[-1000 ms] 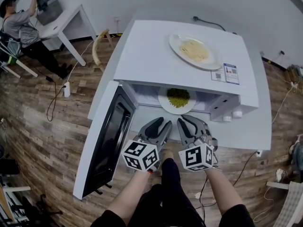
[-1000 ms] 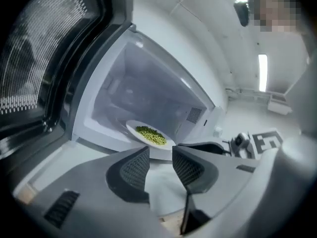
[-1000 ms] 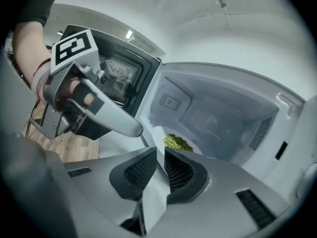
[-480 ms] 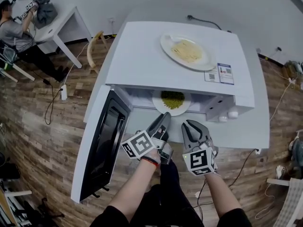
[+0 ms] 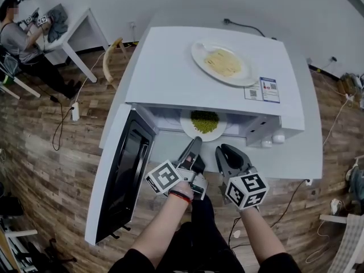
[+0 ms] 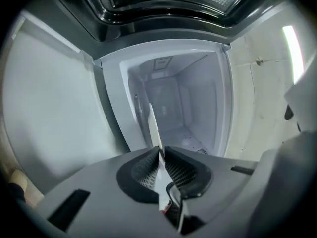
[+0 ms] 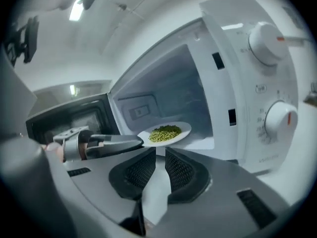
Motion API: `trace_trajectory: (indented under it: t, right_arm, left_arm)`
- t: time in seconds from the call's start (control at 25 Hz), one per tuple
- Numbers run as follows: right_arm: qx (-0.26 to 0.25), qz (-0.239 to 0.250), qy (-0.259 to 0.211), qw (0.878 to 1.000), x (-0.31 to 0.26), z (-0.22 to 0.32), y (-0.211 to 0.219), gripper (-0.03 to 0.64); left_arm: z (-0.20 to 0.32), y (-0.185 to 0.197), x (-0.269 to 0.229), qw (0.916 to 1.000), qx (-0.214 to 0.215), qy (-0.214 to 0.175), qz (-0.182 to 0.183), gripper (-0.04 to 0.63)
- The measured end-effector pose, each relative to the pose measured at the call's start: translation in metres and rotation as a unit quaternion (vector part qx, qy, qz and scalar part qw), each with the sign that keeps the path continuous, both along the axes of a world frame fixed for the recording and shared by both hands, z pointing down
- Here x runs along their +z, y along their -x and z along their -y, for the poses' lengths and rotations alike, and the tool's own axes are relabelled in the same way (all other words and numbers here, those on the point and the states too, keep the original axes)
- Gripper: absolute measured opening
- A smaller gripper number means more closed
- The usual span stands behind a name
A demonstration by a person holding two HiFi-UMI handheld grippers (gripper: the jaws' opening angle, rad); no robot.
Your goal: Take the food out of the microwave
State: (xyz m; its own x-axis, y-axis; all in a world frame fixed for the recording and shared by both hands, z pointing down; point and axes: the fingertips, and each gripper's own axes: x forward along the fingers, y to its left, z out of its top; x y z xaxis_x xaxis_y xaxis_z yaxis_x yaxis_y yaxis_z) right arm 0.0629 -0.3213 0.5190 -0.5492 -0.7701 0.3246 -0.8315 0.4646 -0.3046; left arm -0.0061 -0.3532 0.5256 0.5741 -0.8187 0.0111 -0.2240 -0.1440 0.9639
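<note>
A white plate (image 5: 203, 131) of green food (image 5: 205, 118) sits at the mouth of the open white microwave (image 5: 170, 78). My left gripper (image 5: 196, 142) lies rolled on its side, and its jaws have just been closing with the plate's near rim between them. In the left gripper view the rim (image 6: 153, 125) runs edge-on between the pads. My right gripper (image 5: 223, 151) hovers just right of it, open with a narrow gap and nothing in it. The right gripper view shows the plate (image 7: 166, 132) ahead of that gripper (image 7: 160, 152) with the left gripper's fingers (image 7: 119, 142) clamped on its left edge.
The microwave door (image 5: 128, 169) hangs open at the left. A second plate of noodles (image 5: 223, 63) rests on top of the microwave. Two knobs (image 7: 270, 43) stand on its right panel. A person works at a white table (image 5: 79, 27) far left, and cables trail over the wooden floor.
Both grippers have rolled about their own axes. The left one turned onto its side, moved up to the plate, and its jaws went from wide open to shut on the rim.
</note>
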Motion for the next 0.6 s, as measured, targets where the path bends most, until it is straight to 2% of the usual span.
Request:
trace_trajectory:
  t: [0.08,0.16,0.24,0.32,0.44,0.6]
  right_arm:
    - [0.012,0.061,0.031,0.998,0.000,0.000,0.005,0.044]
    - [0.025,0.122,0.066,0.990,0.001,0.001,0.010,0.055]
    - [0.035,0.188,0.100,0.976,0.003,0.002,0.015,0.105]
    - [0.041,0.240,0.122,0.962,0.004,0.002,0.019,0.127]
    - [0.044,0.276,0.137,0.950,0.005,0.004,0.024,0.130]
    - [0.048,0.297,0.143,0.943,0.008,0.007,0.029,0.130]
  left_arm:
    - [-0.005,0.004,0.001,1.0000,-0.001,0.001,0.008,0.038]
    - [-0.010,0.008,0.002,1.0000,-0.003,0.002,0.006,0.038]
    - [-0.015,0.011,0.003,1.0000,-0.005,0.005,0.003,0.038]
    - [-0.019,0.014,0.005,0.9999,-0.007,0.009,0.005,0.038]
    - [-0.026,0.016,0.009,0.9998,-0.004,0.015,0.014,0.038]
    - [-0.032,0.009,0.004,0.9999,0.007,-0.001,-0.008,0.037]
